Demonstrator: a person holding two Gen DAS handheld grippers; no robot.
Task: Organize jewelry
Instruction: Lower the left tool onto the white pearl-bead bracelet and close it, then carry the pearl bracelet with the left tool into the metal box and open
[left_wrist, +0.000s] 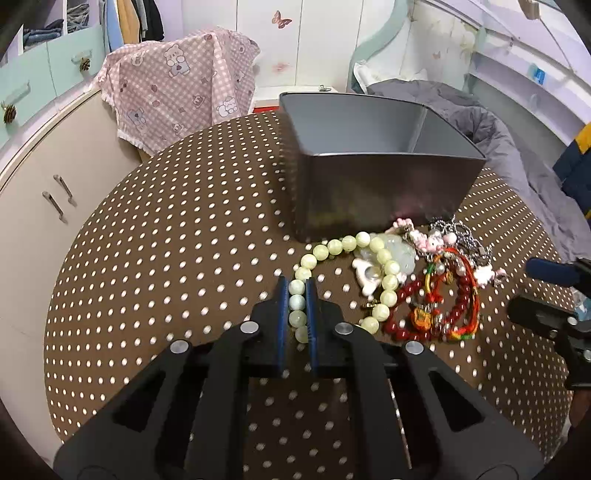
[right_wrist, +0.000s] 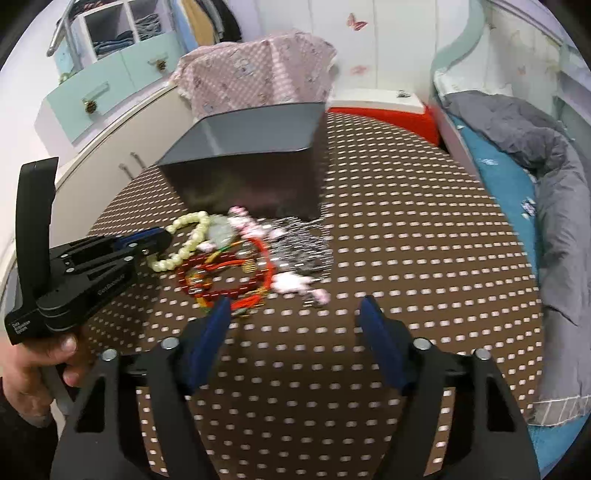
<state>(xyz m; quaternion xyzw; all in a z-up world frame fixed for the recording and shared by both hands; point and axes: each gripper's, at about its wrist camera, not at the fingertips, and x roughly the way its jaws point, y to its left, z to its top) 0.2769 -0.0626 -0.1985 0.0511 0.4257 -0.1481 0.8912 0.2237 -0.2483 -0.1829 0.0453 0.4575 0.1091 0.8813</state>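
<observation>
One grey box (left_wrist: 380, 184), two hand-held grippers.

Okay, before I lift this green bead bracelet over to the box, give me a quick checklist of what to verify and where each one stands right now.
1. Left gripper closed on the pale green bead bracelet: ok, beads sit between its pads.
2. Bracelet free of the other jewelry: not ok, its far loop lies against the white charm and the red bead bracelet.
3. Grey box open, upright: ok.
4. Box compartments empty: cannot tell, floor hidden.
5. Right gripper clear of the lift: ok, open, nothing between its fingers, just short of the pile.
</observation>
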